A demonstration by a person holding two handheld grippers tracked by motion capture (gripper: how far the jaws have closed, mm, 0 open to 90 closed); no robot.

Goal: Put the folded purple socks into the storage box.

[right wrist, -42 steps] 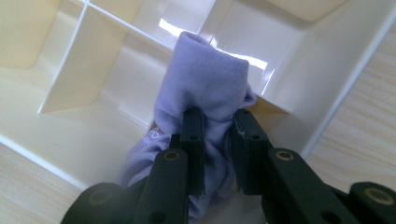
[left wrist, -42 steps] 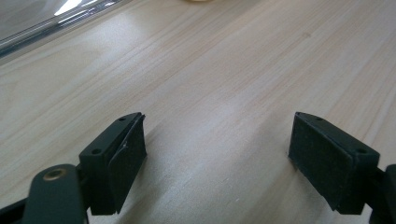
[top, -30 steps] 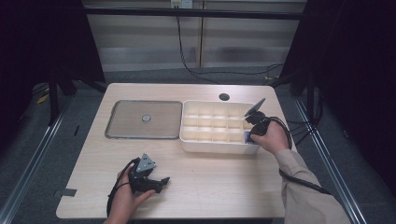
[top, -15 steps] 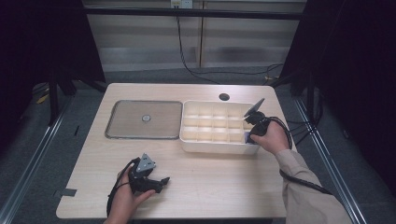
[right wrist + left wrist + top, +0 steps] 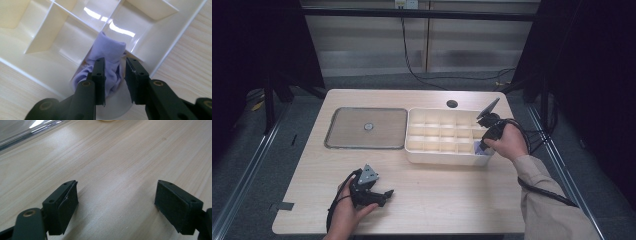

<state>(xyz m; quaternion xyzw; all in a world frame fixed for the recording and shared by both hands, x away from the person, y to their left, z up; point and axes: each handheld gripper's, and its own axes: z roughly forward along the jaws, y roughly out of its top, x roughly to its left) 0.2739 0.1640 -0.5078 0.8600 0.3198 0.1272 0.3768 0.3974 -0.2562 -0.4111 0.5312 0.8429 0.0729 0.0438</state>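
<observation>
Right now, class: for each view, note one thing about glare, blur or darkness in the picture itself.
High view: dark surroundings, soft detail, the table evenly lit. Left gripper view: bright glare on the metal tray edge, top left. Right gripper view: white glare patches on the glossy divided box; the lilac cloth and right tool look blurred.

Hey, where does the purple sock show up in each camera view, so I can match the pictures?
High view: the sock is a small pale-purple patch in the near right corner cell of the white tray, under the right tool.
Right gripper view: centre, bunched between that tool's jaws, in a corner cell.
Left gripper view: not in it; just tabletop and the open left tool.
Shared landmark: the tray's corner wall.
</observation>
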